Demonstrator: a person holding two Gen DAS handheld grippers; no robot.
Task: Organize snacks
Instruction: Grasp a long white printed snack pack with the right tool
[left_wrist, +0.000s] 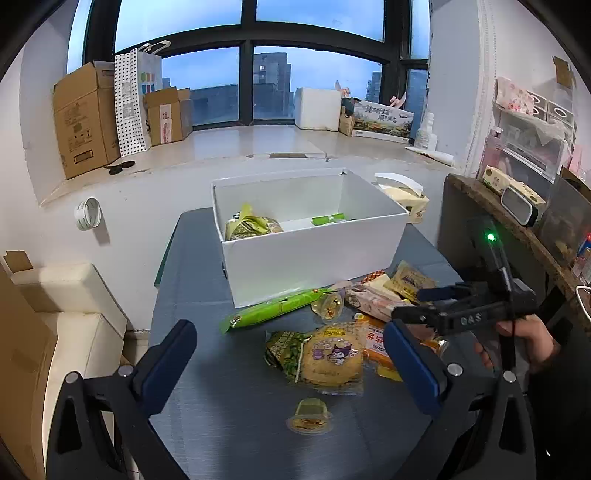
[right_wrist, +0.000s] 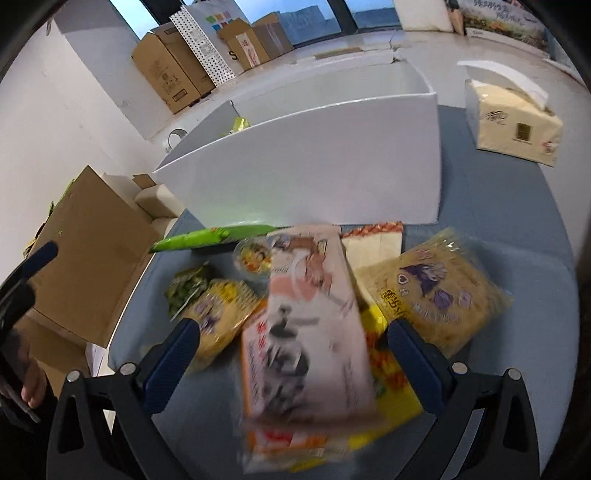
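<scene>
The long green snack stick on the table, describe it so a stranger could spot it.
Find the open white cardboard box on the grey table. Along its near wall lies the long bright green foil stick pack. It is the only thin, rod-shaped packet; its neighbours are flat pouches.

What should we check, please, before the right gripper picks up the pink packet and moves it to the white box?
1. Right gripper jaws open: ok.
2. Pink packet between them: ok, though blurred.
3. Packet free of other snacks: not ok, it lies on an orange packet.
4. White box has room: ok.
5. Left gripper clear of the path: ok, open over the table.
</scene>
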